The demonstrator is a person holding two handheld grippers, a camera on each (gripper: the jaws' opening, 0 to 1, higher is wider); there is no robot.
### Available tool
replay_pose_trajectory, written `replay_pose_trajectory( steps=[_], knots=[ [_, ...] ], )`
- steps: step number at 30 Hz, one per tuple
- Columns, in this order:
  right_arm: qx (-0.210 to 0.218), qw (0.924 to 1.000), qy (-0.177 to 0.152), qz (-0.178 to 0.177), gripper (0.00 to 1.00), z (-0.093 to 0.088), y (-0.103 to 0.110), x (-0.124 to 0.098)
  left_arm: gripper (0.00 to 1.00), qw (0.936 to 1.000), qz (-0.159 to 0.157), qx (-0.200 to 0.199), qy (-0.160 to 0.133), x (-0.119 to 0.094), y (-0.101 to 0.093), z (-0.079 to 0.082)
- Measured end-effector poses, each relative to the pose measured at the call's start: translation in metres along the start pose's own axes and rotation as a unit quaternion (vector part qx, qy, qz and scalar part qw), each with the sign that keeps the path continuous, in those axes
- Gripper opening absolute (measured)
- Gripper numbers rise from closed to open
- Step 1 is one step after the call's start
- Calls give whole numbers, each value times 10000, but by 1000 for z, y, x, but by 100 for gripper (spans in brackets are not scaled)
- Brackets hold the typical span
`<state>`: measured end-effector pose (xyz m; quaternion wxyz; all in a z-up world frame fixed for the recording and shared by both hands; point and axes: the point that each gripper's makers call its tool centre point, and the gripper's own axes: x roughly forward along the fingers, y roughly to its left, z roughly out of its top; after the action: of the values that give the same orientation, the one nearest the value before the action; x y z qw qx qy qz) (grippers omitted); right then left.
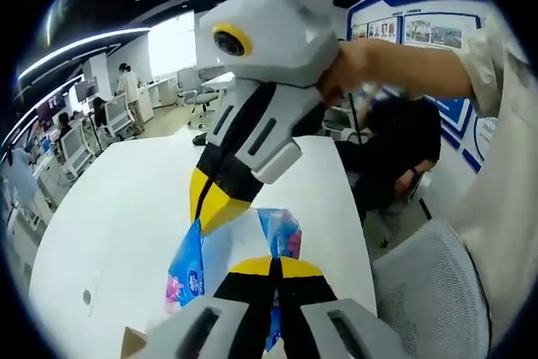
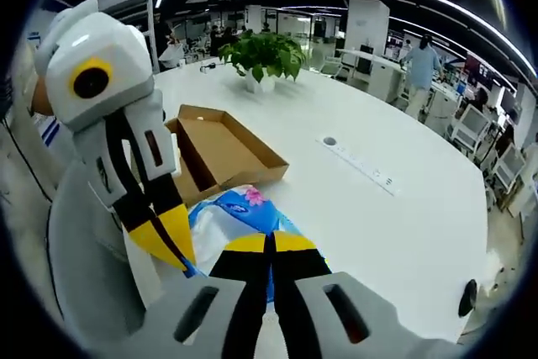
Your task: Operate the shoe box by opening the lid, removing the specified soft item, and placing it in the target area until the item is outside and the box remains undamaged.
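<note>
The soft item is a blue tissue pack [image 2: 239, 216] in crinkly plastic wrap with pink print, and it is out of the shoe box, held just above the white table [image 2: 378, 208] between the two grippers. The right gripper [image 2: 271, 245] has its yellow-tipped jaws pressed together on the near edge of the pack; the left gripper [image 1: 275, 271] pinches the wrap the same way in its own view, jaws closed on the film. Each gripper also shows in the other's view, coming down onto the pack from the side.

By my judgement the pack is light and squashy — it will sag and the glossy film may slip, so a hold on a bunched fold or the seam suits better than the flat face.

The cardboard shoe box [image 2: 223, 153] lies open on the table just behind the pack, its inside bare and its walls unbent as far as can be seen. A potted plant [image 2: 265, 56] stands farther back, and a power strip [image 2: 361, 166] lies flat on the tabletop. Around is an open office with desks, chairs and people standing well apart.
</note>
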<state>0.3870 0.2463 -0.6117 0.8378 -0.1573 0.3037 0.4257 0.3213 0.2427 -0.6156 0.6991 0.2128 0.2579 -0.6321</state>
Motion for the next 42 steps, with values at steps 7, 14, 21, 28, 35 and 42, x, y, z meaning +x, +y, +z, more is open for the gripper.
replay_pose_trajectory(
  steps=[7,14,21,28,35,42],
  knots=[
    [92,9999,52,18,0,-15,-22,-1,0,9997,-170,-159,-42,26,10,8],
    [211,9997,96,70,0,-32,-43,1,0,9992,-325,-223,-42,49,17,12],
    [302,9993,156,134,0,-49,-62,3,0,9981,-497,-372,4,75,26,16],
    [373,9990,203,165,0,-64,-80,1,0,9965,-668,-505,29,100,31,23],
    [444,9985,278,186,0,-80,-95,-1,0,9951,-823,-545,89,121,32,28],
    [475,9982,318,200,0,-92,-106,-8,0,9938,-941,-576,110,138,32,34]
  ],
)
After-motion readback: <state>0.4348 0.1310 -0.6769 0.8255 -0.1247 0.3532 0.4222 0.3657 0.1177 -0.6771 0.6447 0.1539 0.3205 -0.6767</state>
